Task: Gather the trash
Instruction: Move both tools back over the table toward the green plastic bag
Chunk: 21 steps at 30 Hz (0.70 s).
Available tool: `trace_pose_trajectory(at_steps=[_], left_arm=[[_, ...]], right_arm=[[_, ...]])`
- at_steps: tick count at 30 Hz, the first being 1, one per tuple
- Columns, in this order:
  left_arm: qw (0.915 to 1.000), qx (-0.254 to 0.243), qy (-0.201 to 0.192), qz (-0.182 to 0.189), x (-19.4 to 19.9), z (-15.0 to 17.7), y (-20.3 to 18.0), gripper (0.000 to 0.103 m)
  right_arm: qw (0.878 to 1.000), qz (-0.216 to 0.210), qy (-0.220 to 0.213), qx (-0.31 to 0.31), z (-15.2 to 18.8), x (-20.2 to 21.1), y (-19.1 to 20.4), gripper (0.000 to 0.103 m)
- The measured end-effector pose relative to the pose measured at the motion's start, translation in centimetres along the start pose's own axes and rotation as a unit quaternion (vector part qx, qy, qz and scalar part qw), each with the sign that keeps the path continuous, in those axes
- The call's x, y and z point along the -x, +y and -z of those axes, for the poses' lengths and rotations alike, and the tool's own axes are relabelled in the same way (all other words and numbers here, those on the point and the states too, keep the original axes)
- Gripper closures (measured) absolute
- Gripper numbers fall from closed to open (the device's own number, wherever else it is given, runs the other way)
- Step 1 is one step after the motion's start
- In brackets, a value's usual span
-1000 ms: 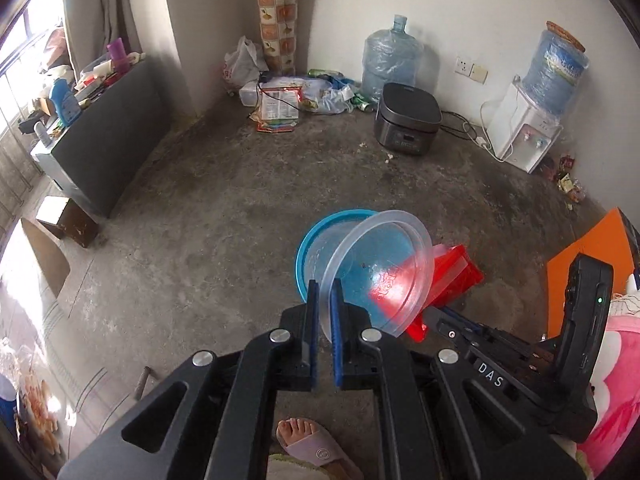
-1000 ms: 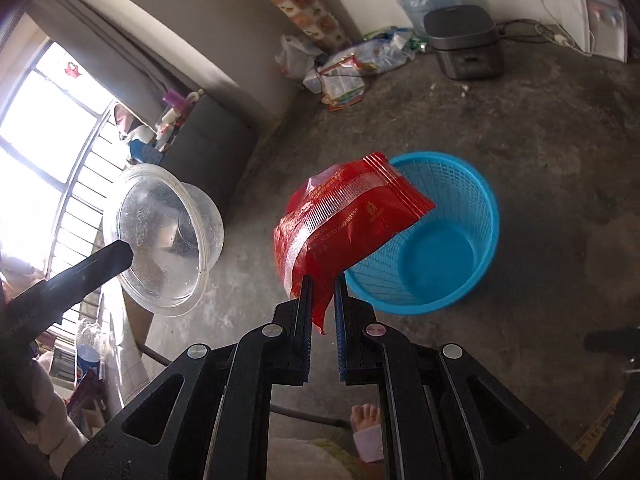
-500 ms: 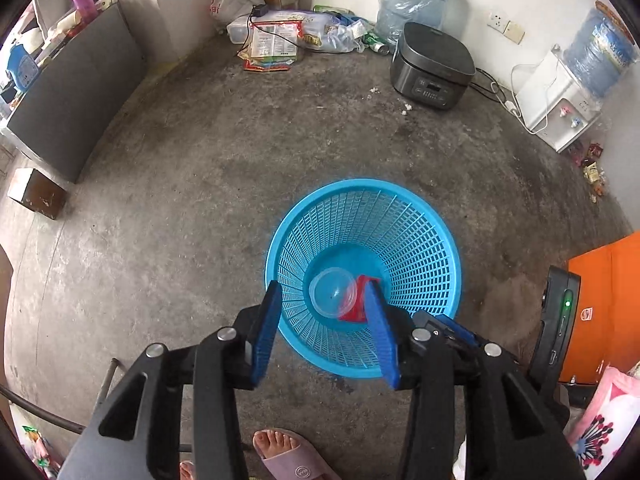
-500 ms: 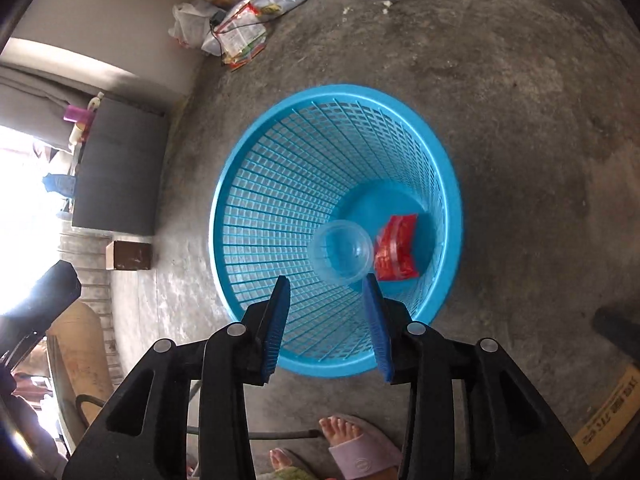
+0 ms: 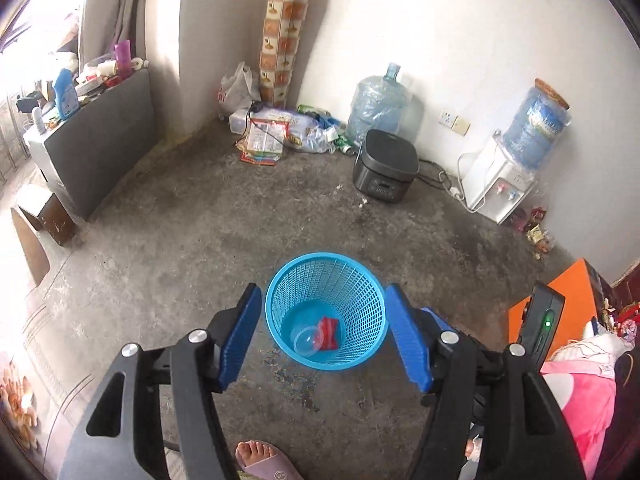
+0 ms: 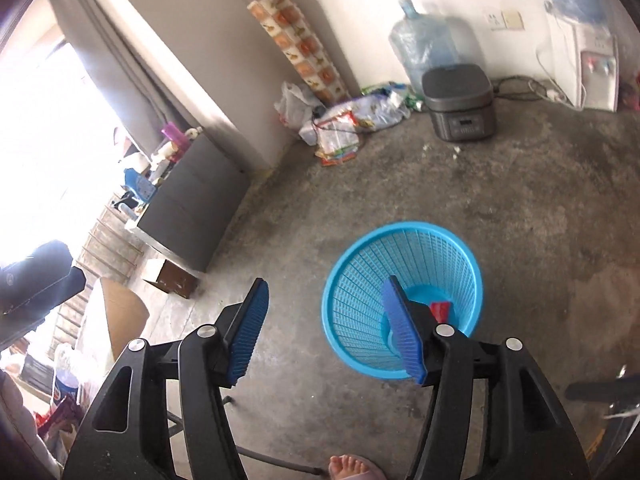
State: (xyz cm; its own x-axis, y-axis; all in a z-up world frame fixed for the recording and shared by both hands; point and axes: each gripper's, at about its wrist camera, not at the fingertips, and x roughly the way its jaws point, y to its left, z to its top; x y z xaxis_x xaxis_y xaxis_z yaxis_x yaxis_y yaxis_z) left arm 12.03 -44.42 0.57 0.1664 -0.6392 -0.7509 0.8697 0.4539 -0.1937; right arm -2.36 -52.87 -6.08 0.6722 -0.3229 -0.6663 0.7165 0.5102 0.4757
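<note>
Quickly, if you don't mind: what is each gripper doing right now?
Left gripper: open, jaws just opened, nothing between them.
Right gripper: open, jaws just opened, empty.
Clear cup and red wrapper lie in the blue basket.

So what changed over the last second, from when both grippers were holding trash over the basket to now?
Both let go: the clear plastic bowl and red wrapper now lie at the bottom of the blue basket. The left gripper and right gripper have just been opening, with nothing between their fingers, and have pulled up and away. The basket stayed put.
</note>
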Motion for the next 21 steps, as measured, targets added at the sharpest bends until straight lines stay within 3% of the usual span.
trace_pose_trajectory(at_steps=[4,8,10,13,17,21], left_arm=[[0.9974,0.001,-0.073,-0.001,8.2,2.4,0.7,0.025],[0.9902,-0.004,-0.137,-0.027,15.5,5.7,1.8,0.011],[0.9864,0.003,-0.159,-0.044,18.4,7.4,2.7,0.006],[0.9810,0.015,-0.178,-0.077,21.9,10.0,4.4,0.006],[0.9715,0.027,-0.198,-0.128,25.6,13.5,6.2,0.006],[0.9600,0.056,-0.217,-0.168,29.6,17.3,8.4,0.006]], right_arm=[[0.996,-0.016,-0.047,0.072,0.2,4.6,4.3,0.025],[0.986,-0.028,-0.091,0.138,1.3,8.5,8.1,0.008],[0.979,-0.036,-0.108,0.167,2.1,10.1,9.8,0.008],[0.972,-0.052,-0.117,0.198,3.2,11.4,11.8,0.008],[0.965,-0.087,-0.092,0.230,4.9,11.9,14.2,0.008],[0.950,-0.114,-0.061,0.283,7.6,12.6,17.3,0.008]])
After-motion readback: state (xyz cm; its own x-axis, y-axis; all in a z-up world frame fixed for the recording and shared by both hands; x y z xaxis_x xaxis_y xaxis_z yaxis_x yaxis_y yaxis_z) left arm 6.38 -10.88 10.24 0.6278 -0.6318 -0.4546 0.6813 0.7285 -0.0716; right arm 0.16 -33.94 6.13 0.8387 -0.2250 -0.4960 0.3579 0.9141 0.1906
